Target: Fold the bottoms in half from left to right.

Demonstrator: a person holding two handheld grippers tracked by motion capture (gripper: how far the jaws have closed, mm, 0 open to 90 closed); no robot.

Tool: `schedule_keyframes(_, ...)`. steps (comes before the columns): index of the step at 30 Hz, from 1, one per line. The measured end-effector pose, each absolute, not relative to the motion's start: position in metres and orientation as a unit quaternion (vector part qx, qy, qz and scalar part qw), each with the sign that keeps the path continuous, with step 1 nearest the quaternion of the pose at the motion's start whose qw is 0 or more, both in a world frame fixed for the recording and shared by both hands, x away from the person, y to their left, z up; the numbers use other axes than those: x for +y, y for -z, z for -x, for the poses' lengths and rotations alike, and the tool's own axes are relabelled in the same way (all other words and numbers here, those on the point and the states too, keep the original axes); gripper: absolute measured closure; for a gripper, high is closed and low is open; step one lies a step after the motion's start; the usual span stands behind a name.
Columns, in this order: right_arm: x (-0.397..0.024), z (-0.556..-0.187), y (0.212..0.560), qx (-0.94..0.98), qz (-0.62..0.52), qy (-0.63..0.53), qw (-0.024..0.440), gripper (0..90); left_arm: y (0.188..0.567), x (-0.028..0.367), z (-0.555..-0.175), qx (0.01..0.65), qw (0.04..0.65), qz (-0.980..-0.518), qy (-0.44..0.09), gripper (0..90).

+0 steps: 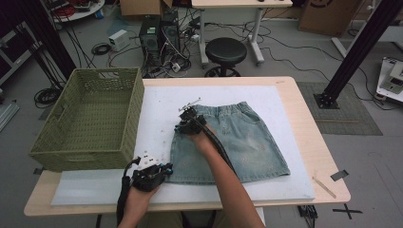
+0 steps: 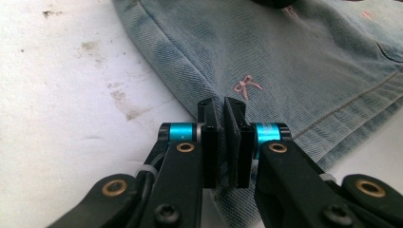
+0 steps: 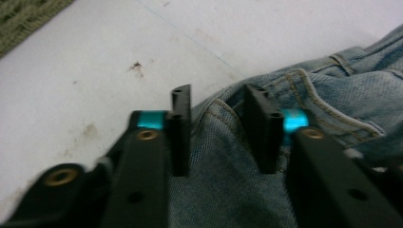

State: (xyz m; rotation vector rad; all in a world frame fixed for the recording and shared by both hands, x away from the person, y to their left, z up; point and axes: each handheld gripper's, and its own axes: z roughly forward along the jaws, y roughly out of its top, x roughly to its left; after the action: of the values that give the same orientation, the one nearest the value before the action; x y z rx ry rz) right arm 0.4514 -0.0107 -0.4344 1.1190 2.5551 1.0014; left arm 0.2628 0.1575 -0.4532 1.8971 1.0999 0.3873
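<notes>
Left hand-held gripper (image 2: 222,118) pinches the hem corner of the denim skirt (image 1: 237,142), jaws pressed together on the fabric. Right hand-held gripper (image 3: 218,128) stands spread over the waistband corner, not yet clamped. Skirt lies flat on the white mat (image 1: 157,102) on the counter, basket (image 1: 90,118) beside it. Risk: right jaws catch one layer only, so the fold skews.

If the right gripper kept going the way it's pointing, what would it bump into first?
Most likely the waistband corner of the faded blue denim skirt, already between the open right gripper. Beyond it lies the white table mat; depth is hard to judge.
</notes>
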Motion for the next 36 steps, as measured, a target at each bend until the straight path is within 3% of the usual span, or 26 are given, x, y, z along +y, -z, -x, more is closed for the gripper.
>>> schedule_keyframes(3,-0.009,-0.449,0.432,0.865,-0.366,-0.327,0.102,81.5,0.453,0.157,-0.264,0.442,0.442,-0.765,-0.156,85.4)
schedule_keyframes(6,-0.009,-0.447,0.429,0.865,-0.363,-0.329,0.108,83.7,0.45,0.155,-0.264,0.44,0.449,-0.762,-0.155,85.4)
schedule_keyframes(17,-0.057,-0.444,0.395,0.831,-0.379,-0.395,0.101,84.5,0.427,0.134,-0.276,0.401,0.535,-0.735,-0.115,85.2)
schedule_keyframes(36,-0.164,-0.433,0.36,0.782,-0.427,-0.431,0.142,84.6,0.395,0.046,-0.303,0.321,0.582,-0.745,-0.056,85.1)
